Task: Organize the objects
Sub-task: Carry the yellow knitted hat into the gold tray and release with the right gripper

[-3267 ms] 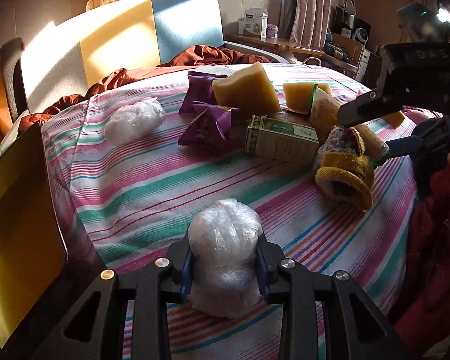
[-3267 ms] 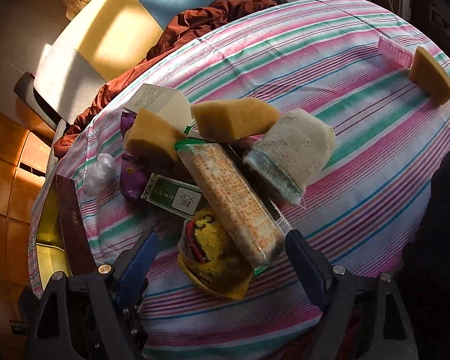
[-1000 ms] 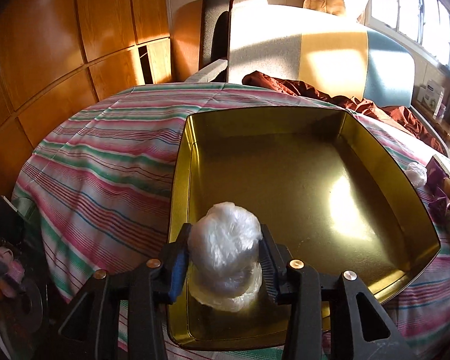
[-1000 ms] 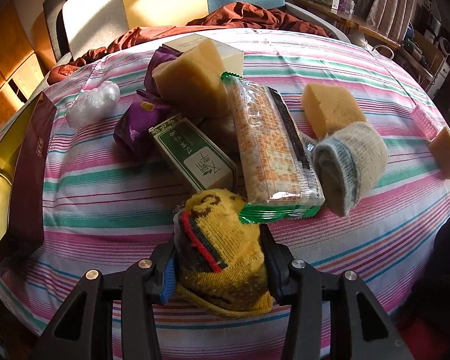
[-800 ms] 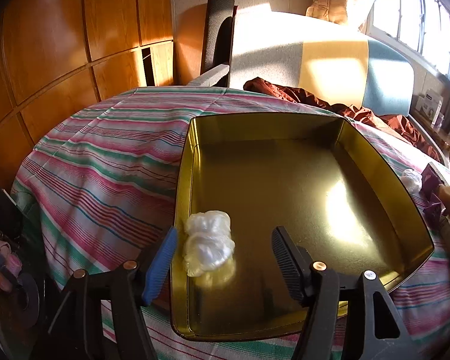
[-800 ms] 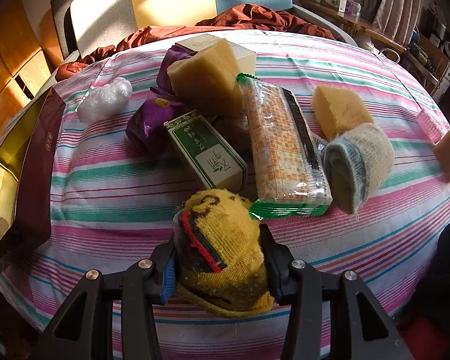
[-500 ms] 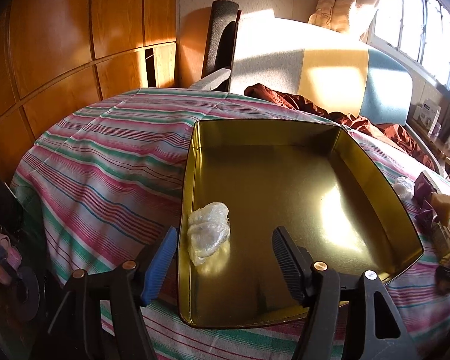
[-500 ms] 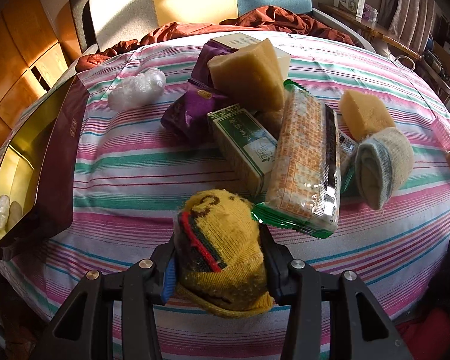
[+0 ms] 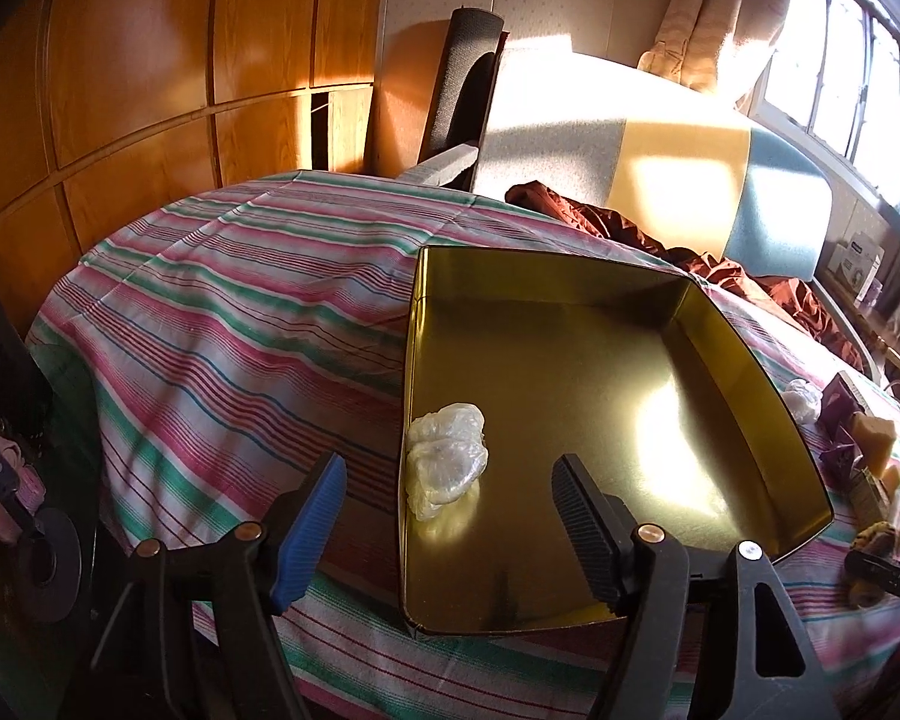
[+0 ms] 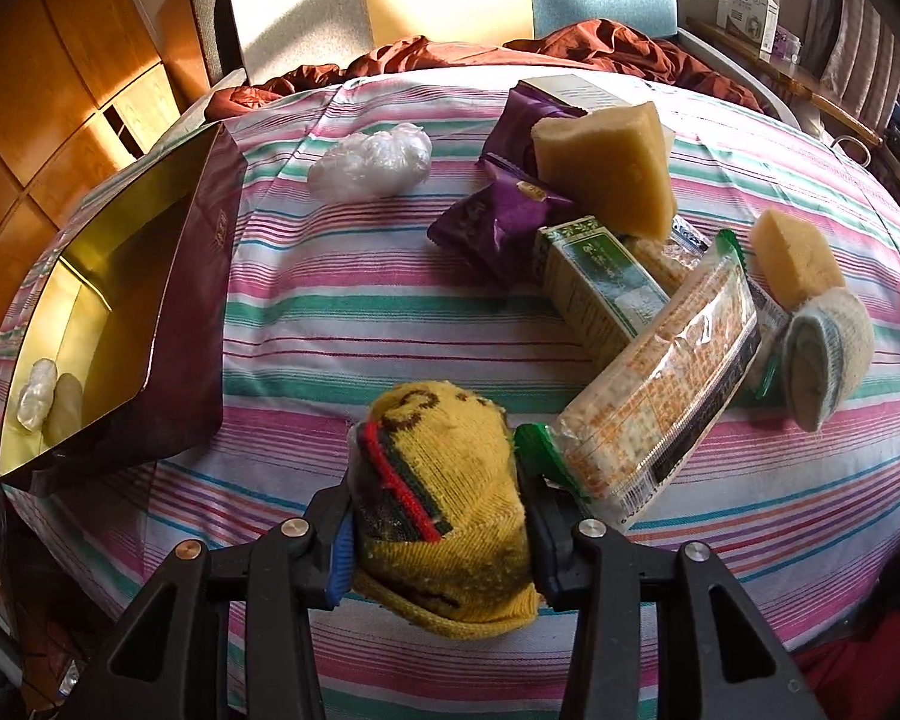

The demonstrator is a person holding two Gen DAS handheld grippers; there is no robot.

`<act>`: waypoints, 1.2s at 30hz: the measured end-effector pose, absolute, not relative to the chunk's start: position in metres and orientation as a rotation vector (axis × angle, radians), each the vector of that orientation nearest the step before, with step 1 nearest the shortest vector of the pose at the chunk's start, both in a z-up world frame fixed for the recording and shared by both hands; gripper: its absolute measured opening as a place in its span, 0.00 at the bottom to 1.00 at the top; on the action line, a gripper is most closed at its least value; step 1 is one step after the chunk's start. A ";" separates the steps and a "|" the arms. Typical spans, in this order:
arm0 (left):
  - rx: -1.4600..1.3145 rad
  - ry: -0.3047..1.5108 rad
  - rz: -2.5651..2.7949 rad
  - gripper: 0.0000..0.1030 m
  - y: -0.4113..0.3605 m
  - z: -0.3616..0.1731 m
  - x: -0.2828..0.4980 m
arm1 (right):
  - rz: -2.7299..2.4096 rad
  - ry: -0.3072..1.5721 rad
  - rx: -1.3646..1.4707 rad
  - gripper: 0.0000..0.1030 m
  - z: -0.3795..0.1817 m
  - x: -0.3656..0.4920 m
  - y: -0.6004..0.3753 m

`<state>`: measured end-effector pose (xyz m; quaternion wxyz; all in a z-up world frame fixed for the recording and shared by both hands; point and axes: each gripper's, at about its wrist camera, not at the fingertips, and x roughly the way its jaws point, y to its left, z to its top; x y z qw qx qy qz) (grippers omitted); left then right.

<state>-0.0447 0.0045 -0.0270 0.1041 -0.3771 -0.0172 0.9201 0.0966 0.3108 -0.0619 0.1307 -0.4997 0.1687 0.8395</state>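
Note:
A gold tin (image 9: 750, 372) lies on the striped tablecloth; a clear plastic wad (image 9: 447, 459) rests inside against its left wall. My left gripper (image 9: 450, 516) is open and empty, just short of the wad. My right gripper (image 10: 438, 516) is shut on a rolled yellow sock (image 10: 444, 498), held above the cloth. The tin (image 10: 192, 276) shows at the left of the right wrist view, with the wad (image 10: 33, 402) in its near corner.
On the cloth lie a second plastic wad (image 10: 369, 165), purple snack packs (image 10: 498, 216), a green box (image 10: 600, 282), a cracker pack (image 10: 672, 378), yellow sponges (image 10: 606, 162), and a grey rolled sock (image 10: 828, 354). A chair with red cloth (image 10: 450, 54) stands behind.
My left gripper opened, let the plastic wad drop into the tin and drew back. My right gripper has kept hold of the yellow sock and swung left toward the tin.

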 end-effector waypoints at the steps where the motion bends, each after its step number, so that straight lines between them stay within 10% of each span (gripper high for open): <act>1: -1.112 -0.057 2.715 0.70 0.003 -0.027 -0.044 | 2.461 0.493 -1.443 0.44 -0.059 0.095 0.308; 28: -1.124 -0.177 2.766 0.71 -0.037 -0.024 -0.041 | 2.953 0.261 -1.585 0.46 -0.019 -0.021 0.126; 32: -1.139 -0.191 2.772 0.73 -0.043 -0.026 -0.042 | 3.004 0.371 -1.692 0.55 -0.028 -0.028 0.105; 36: -1.158 -0.196 2.769 0.75 -0.046 -0.030 -0.043 | 3.037 0.397 -1.701 0.85 -0.029 -0.020 0.102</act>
